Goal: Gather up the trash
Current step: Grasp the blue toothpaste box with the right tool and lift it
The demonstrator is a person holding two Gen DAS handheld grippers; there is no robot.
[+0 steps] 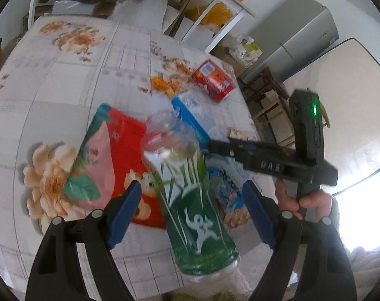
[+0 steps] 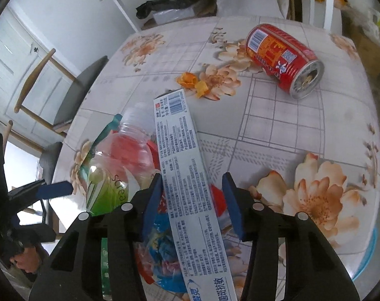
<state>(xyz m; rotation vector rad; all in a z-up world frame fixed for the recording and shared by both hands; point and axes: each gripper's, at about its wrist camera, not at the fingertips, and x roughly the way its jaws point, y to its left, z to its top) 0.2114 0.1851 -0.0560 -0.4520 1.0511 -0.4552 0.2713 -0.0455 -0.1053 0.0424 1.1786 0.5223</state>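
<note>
The left gripper [image 1: 191, 215] is spread wide around the green-labelled plastic bottle [image 1: 195, 200], its blue pads on either side and apart from it, so nothing is pinched. The right gripper [image 2: 191, 200] is likewise spread, straddling the long toothpaste box [image 2: 187, 180] without visibly touching it.

Outward from the left gripper, a red snack bag [image 1: 109, 155] lies at ten o'clock under the bottle's neck, and a crumpled blue wrapper [image 1: 227, 188] sits at two o'clock. From the right gripper, orange peel pieces [image 2: 193, 82] lie at twelve o'clock and a red can [image 2: 282, 60] on its side at one o'clock, well apart on the flowered surface [image 2: 277, 130].

Judging by this, collection seems barely begun: every piece of trash lies on the surface, none is lifted, and no bin shows.
</note>
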